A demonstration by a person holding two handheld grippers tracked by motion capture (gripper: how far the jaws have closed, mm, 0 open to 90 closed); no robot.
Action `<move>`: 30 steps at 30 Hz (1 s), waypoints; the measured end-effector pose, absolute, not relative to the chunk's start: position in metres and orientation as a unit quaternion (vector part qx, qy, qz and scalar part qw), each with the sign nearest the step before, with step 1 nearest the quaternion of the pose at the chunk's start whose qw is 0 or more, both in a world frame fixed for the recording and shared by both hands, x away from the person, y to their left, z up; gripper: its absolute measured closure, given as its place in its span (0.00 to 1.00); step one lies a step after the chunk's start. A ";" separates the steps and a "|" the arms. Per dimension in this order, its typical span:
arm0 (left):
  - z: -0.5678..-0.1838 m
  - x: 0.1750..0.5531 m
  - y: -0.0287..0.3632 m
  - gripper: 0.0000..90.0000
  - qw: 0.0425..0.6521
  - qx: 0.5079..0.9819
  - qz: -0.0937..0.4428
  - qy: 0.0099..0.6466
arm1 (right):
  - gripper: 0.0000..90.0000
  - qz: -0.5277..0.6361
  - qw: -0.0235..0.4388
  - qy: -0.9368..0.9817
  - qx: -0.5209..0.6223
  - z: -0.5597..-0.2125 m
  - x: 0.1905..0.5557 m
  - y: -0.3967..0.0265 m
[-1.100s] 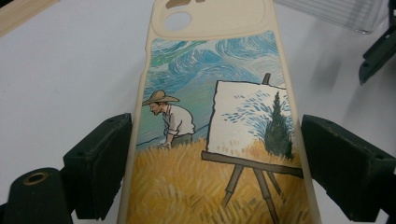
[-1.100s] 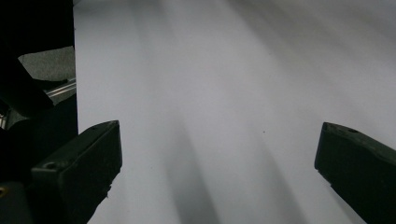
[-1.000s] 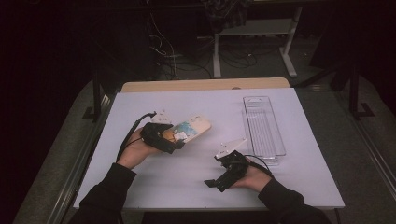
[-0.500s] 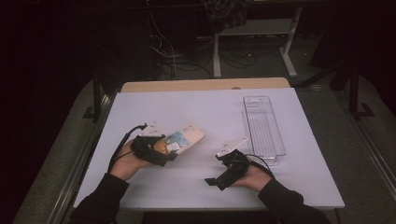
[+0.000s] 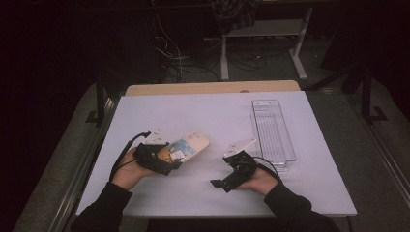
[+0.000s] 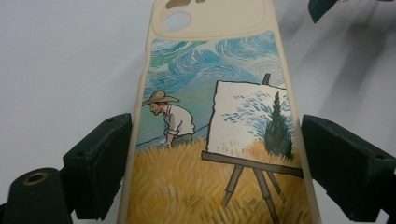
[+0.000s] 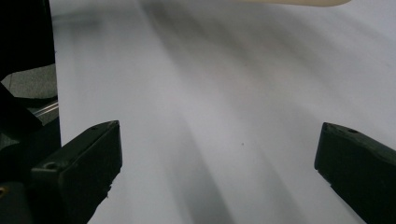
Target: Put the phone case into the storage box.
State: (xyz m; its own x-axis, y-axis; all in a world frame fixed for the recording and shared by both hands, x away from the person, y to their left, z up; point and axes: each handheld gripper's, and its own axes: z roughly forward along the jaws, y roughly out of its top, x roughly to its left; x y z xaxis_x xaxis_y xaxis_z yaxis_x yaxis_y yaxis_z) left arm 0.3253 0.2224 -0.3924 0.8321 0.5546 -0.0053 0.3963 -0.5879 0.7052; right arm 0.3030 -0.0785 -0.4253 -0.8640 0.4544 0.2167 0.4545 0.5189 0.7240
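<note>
- Your left gripper (image 5: 167, 162) sits at about 8 o'clock on the white table (image 5: 212, 116). Its jaws stand on both sides of the phone case (image 5: 188, 146).
- In the left gripper view the left pad looks to be against the edge of the case, but on the right side there is a thin gap. So the jaws are apart and not clamped on it.
- The phone case (image 6: 215, 126) lies flat on the table with the painted side up, and its camera hole points away from your hand, toward 2 o'clock.
- Your right gripper (image 5: 223, 182) rests at about 5 o'clock, well apart from the case. Its jaws are wide apart, with bare table between them.
- The clear tray (image 5: 273, 128) lies at 3 o'clock, near your right hand (image 5: 258, 180).
</note>
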 end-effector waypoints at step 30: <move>-0.390 0.327 0.227 0.13 0.365 0.882 0.113 0.277 | 0.01 -0.416 -0.026 -0.861 -0.292 -0.424 0.353 -0.044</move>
